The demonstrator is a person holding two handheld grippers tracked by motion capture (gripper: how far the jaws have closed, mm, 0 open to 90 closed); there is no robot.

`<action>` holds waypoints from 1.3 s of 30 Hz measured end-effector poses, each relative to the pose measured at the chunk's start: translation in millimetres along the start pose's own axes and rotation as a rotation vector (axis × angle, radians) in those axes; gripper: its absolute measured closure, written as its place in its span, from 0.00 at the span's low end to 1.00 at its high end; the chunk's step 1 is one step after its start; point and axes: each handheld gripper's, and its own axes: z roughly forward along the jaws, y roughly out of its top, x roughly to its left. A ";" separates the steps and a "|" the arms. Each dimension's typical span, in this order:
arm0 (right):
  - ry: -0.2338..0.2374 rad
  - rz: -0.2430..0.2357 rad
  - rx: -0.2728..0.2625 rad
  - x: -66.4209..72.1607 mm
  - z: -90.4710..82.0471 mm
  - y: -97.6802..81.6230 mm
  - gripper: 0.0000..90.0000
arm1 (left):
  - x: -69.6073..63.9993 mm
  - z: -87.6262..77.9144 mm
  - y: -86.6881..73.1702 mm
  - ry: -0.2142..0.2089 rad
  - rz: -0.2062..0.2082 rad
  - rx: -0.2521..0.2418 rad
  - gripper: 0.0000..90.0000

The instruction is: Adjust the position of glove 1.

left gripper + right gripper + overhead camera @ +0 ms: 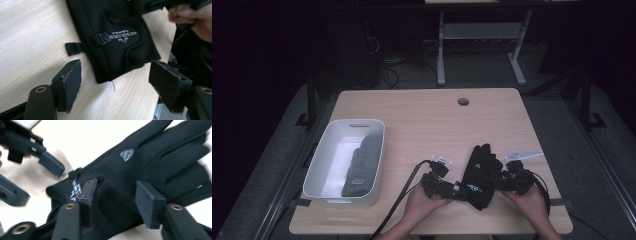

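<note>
Black glove (480, 175): lies flat on the pale wood surface (422, 120) close to its near edge, cuff toward the person, fingers pointing away
Edges: glove cuff sits just short of the near edge; right edge is near the right hand
Open room: wide bare wood beyond the glove up to the far edge with its round cable hole (463, 101)
Left hand-held gripper (457, 188): released, jaws spread either side of the cuff corner, pads not pressing
Right hand-held gripper (113, 197): released, jaws parted above the glove's back, not gripping
White bin (324, 155): at the left, well apart, grey cloth (364, 162) inside
Room: dark, desk frame (482, 45) behind
</note>
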 end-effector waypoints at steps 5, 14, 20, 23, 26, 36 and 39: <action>-0.070 0.066 -0.035 -19.3 -1.5 4.0 0.40 | 3.0 5.3 3.6 0.001 -0.028 0.001 0.35; -0.131 0.175 -0.068 -49.1 7.8 3.3 0.37 | -1.8 12.8 10.7 0.016 0.016 0.037 0.43; -0.149 0.181 -0.052 -51.9 11.8 3.3 0.42 | -5.1 15.1 12.5 0.061 0.044 0.044 0.54; -0.152 0.162 -0.044 -48.8 13.0 3.6 0.48 | -7.0 16.8 13.0 0.079 0.068 0.057 0.61; -0.146 0.147 -0.032 -46.0 14.2 4.1 0.57 | -7.4 19.0 16.3 0.086 0.073 0.079 0.70; -0.058 0.196 -0.050 -48.8 14.6 3.1 0.82 | 1.2 20.4 16.2 0.049 0.066 0.070 0.88; -0.049 0.201 -0.057 -48.9 12.5 4.1 0.83 | 1.2 19.7 15.7 0.049 0.061 0.069 0.88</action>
